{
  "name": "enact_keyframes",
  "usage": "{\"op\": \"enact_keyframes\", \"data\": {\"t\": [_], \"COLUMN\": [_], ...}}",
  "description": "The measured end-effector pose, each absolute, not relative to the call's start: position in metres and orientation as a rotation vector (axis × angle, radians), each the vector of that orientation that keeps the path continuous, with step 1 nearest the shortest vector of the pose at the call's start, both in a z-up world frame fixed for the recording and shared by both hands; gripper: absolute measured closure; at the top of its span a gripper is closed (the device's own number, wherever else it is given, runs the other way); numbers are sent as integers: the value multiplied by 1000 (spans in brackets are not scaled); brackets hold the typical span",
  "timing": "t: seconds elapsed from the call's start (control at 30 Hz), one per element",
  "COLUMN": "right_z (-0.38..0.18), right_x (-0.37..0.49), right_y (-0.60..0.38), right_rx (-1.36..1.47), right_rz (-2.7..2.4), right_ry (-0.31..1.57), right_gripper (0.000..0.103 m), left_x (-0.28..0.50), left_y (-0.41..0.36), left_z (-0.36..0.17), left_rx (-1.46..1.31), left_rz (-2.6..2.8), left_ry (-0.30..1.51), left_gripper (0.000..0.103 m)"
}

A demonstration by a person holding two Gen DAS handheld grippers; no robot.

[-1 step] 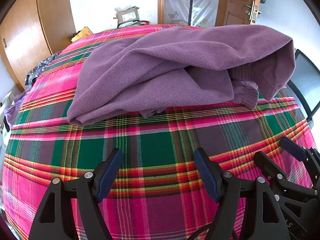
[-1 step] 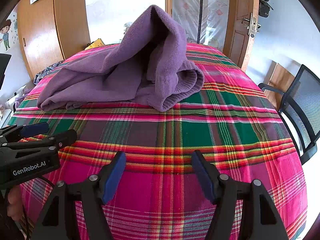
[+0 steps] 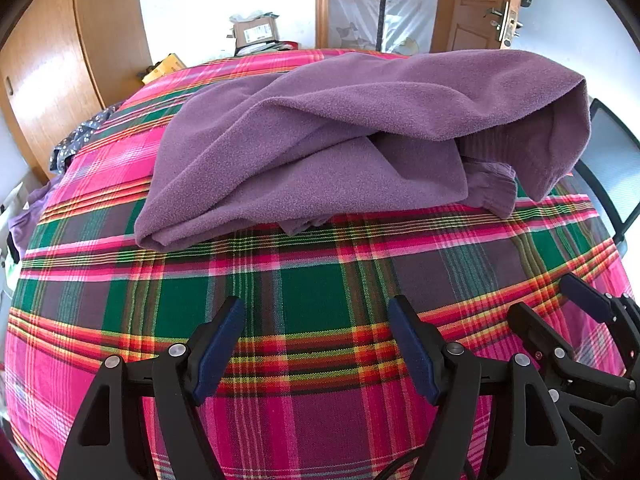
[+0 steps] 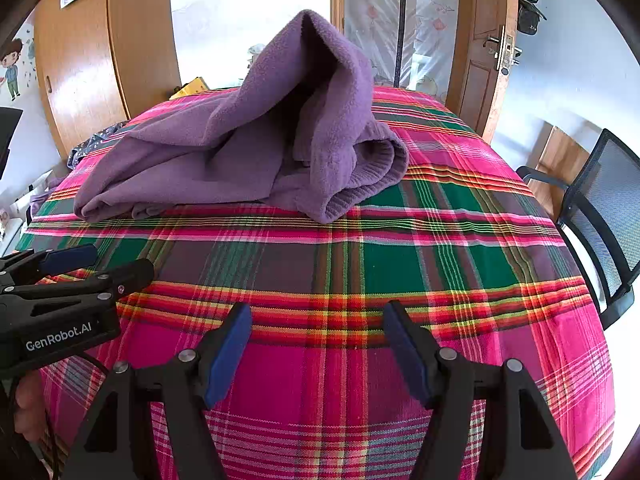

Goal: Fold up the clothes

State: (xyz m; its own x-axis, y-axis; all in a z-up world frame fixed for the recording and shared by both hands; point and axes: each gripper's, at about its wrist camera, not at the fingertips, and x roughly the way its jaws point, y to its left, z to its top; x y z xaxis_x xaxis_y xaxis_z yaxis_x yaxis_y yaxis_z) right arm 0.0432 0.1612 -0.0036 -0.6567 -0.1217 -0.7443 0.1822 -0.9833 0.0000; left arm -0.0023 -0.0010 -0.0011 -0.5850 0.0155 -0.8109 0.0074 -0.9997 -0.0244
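Note:
A purple fleece garment point(image 3: 320, 152) lies crumpled on the far half of the table, which is covered with a pink and green plaid cloth point(image 3: 312, 292). In the right wrist view the garment point(image 4: 224, 160) rises in a peak, with a ribbed cuff at its right side. My left gripper point(image 3: 316, 312) hovers open over bare plaid, short of the garment, with nothing between its fingers. My right gripper point(image 4: 317, 312) is also open and empty, beside the left gripper point(image 4: 116, 262) and well short of the garment.
A black mesh chair point(image 4: 600, 220) stands off the table's right side. Wooden wardrobe doors point(image 3: 52, 80) and a door point(image 4: 488, 60) lie behind. A cardboard box point(image 3: 256, 32) and a yellow item point(image 3: 164, 66) sit past the far edge. A dark floral cloth point(image 3: 80, 136) hangs at the left edge.

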Motion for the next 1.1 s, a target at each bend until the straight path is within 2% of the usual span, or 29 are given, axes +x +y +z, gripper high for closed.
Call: {"op": "enact_keyframes", "data": {"t": [0.37,1.1], "right_z": [0,0], "right_x": [45,38], "right_y": [152,149], "right_rx": [1214,1241], "right_rz": [-2716,-2712], "right_ry": [110,113], "right_gripper": [34,27], "left_x": [-13,-15], "left_y": [-9,-10], "left_z": [-7,-11], "left_rx": [-1411,-1386], "left_rz": [2806,2808], "left_ry": [-33,-15], "left_gripper": [27,24]}}
